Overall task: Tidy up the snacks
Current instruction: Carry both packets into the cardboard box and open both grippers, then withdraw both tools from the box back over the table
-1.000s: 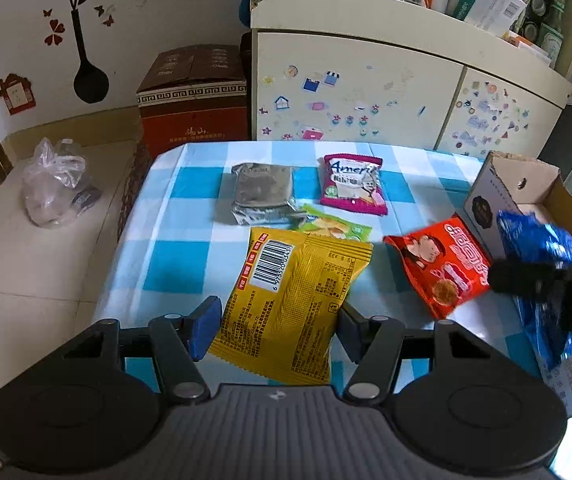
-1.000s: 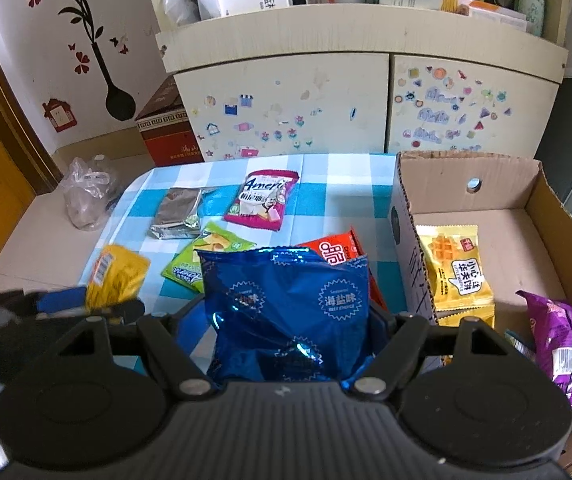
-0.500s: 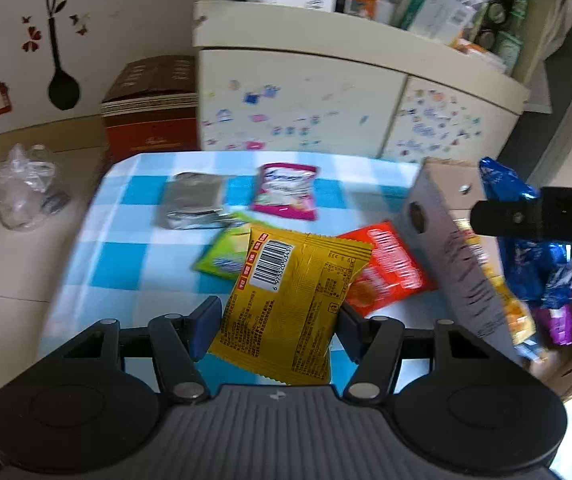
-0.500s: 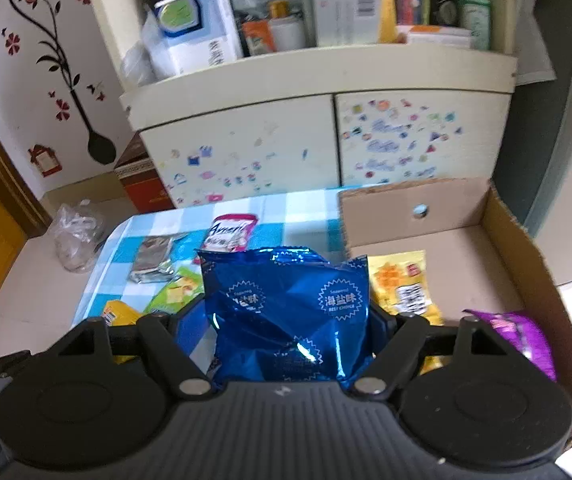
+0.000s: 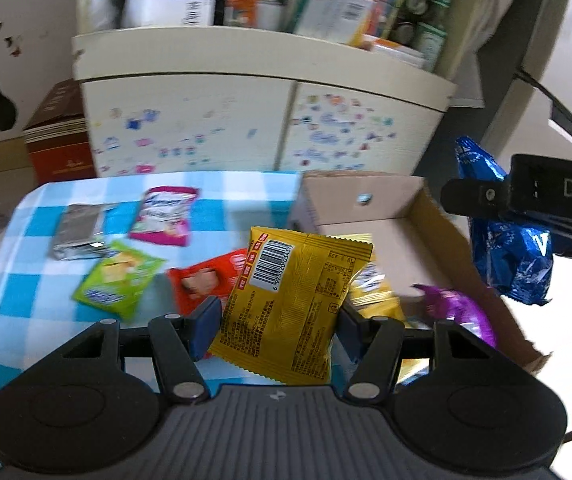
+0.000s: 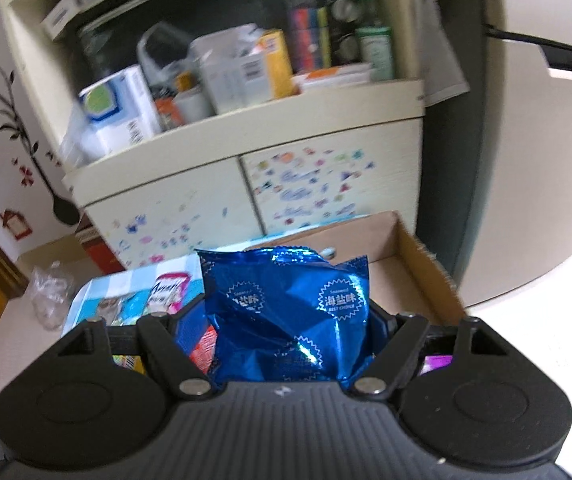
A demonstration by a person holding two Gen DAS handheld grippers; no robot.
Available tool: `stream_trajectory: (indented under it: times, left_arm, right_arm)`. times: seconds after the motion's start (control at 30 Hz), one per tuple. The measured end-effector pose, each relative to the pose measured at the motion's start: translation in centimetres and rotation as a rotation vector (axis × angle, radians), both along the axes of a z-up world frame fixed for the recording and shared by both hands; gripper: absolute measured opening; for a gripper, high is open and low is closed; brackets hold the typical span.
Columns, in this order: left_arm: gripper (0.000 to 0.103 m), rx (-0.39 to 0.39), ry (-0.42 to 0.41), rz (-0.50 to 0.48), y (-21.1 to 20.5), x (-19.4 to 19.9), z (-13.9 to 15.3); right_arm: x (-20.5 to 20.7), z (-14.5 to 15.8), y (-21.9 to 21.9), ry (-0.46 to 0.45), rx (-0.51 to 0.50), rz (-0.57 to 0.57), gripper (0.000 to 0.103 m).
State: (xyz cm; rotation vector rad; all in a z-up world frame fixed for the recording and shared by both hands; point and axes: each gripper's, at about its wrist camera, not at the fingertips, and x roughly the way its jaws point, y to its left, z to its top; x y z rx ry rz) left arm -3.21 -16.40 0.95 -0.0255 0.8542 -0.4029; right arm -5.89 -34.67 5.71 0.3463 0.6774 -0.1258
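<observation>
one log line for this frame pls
left gripper: shut on yellow packet | right gripper: shut on blue packet | cardboard box: open, snacks inside

My left gripper (image 5: 276, 322) clamps a crinkly yellow foil snack packet (image 5: 293, 308), barcode side up. Landmark: open brown cardboard box (image 5: 417, 216). Inside it I see a yellow wrapped snack (image 5: 373, 288) and a glossy purple pouch (image 5: 461, 312). Above its right wall, my right gripper (image 5: 485, 196) holds a shiny blue foil bag (image 5: 513, 256). Left of it, on the blue-and-white checked tablecloth (image 5: 18, 280): red packet (image 5: 202, 280), lime-green packet (image 5: 120, 278), pink-and-white packet (image 5: 166, 216), silver foil pack (image 5: 78, 232).
</observation>
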Motion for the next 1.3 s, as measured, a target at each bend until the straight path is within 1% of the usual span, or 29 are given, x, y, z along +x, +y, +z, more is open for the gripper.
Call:
stream_trajectory:
  times: [0.17, 0.3, 0.4, 0.57, 0.6, 0.67, 0.7, 0.73, 0.8, 0.83, 0.87, 1.0, 1.2, 1.3]
  left_arm:
    - [0.066, -0.005, -0.014, -0.055, -3.1, -0.3, 0.8]
    - [0.066, 0.007, -0.016, -0.1, -5.3, -0.5, 0.8]
    - [0.066, 0.004, -0.006, -0.117, -6.5, -0.4, 0.6]
    - [0.066, 0.005, -0.002, -0.15, -8.4, -0.2, -0.1]
    - [0.068, 0.002, -0.006, -0.156, -8.6, -0.3, -0.2]
    - [0.077, 0.014, -0.016, -0.171, -9.0, -0.5, -0.2]
    - [0.086, 0.026, -0.027, -0.173, -9.2, -0.7, -0.2]
    - [0.096, 0.041, -0.037, -0.169, -9.3, -0.8, -0.1]
    - [0.099, 0.047, -0.049, -0.161, -9.1, -1.0, 0.2]
    - [0.099, 0.038, -0.049, -0.163, -8.8, -1.0, 0.3]
    - [0.099, 0.033, -0.045, -0.163, -8.7, -0.9, 0.4]
    - [0.1, 0.05, -0.031, -0.15, -7.9, -0.5, 0.6]
    - [0.1, 0.025, -0.019, -0.116, -5.5, 0.4, 1.1]
    - [0.1, 0.025, -0.023, -0.101, -4.1, 0.8, 1.5]
  right_arm:
    - [-1.2, 0.4, -3.0, -0.028, 0.009, -0.055, 0.078]
    - [-1.9, -0.1, -5.7, -0.034, 0.066, -0.13, 0.078]
    - [-2.1, -0.4, -6.8, -0.044, 0.092, -0.158, 0.078]
    - [-1.5, -1.1, -7.1, -0.019, 0.116, -0.158, 0.078]
    - [-1.4, -1.3, -7.1, -0.014, 0.121, -0.156, 0.078]
    - [-1.1, -1.5, -7.1, -0.006, 0.137, -0.161, 0.079]
    - [-1.0, -1.6, -7.1, -0.001, 0.145, -0.163, 0.079]
    - [-0.8, -1.7, -7.2, 0.001, 0.152, -0.16, 0.08]
    - [-0.8, -1.7, -7.1, -0.001, 0.157, -0.164, 0.088]
    - [-0.8, -1.6, -7.1, -0.004, 0.157, -0.171, 0.093]
    - [-0.9, -1.5, -7.2, -0.011, 0.156, -0.175, 0.094]
    - [-0.9, -1.5, -7.2, -0.021, 0.166, -0.176, 0.094]
    - [-0.8, -1.3, -6.8, -0.038, 0.179, -0.158, 0.094]
    - [-0.6, -1.1, -6.3, -0.041, 0.176, -0.142, 0.094]
